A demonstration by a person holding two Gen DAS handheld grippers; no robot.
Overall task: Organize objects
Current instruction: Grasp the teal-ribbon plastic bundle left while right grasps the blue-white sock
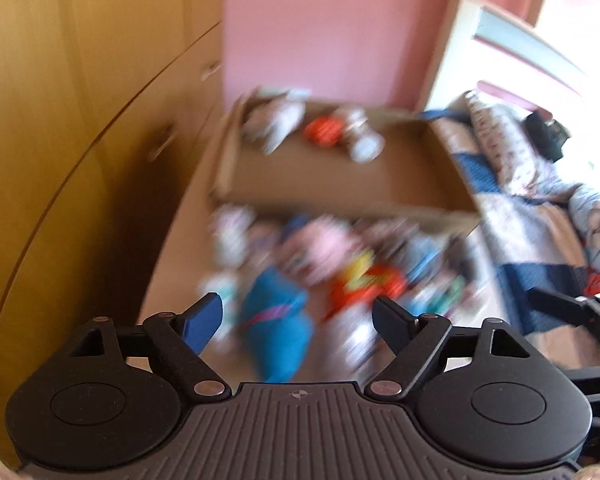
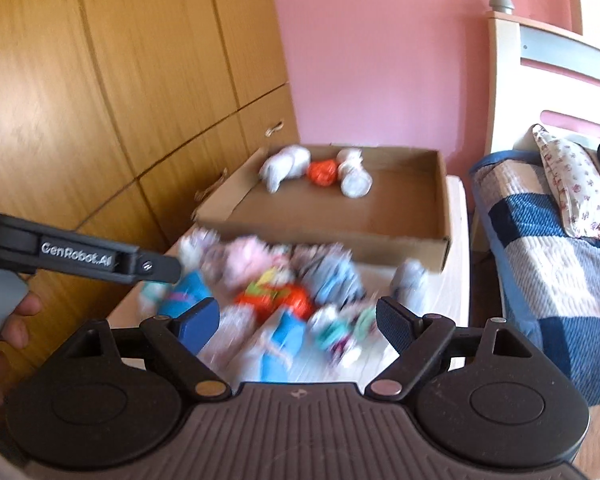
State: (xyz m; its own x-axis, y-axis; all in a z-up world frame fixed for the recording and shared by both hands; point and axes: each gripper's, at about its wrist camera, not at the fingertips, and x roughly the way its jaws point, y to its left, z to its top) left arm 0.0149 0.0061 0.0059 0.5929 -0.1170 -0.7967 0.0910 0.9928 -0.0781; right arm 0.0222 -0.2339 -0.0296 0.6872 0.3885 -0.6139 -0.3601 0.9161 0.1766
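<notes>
Socks [image 2: 276, 300], rolled into soft bundles, lay heaped on the pale surface [image 2: 456, 240] just in front of a shallow cardboard box [image 2: 332, 216], where three bundles [image 2: 320, 172] already sat against the far wall. Both the left gripper [image 1: 298, 316] and the right gripper [image 2: 298, 318] hovered over the heap, fingers spread wide and holding nothing. Blur hid details, but the bundles looked light and squashy, best pinched across the fat middle.

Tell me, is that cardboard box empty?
No. The cardboard box holds three rolled bundles, two whitish and an orange bundle, at its far end.
</notes>
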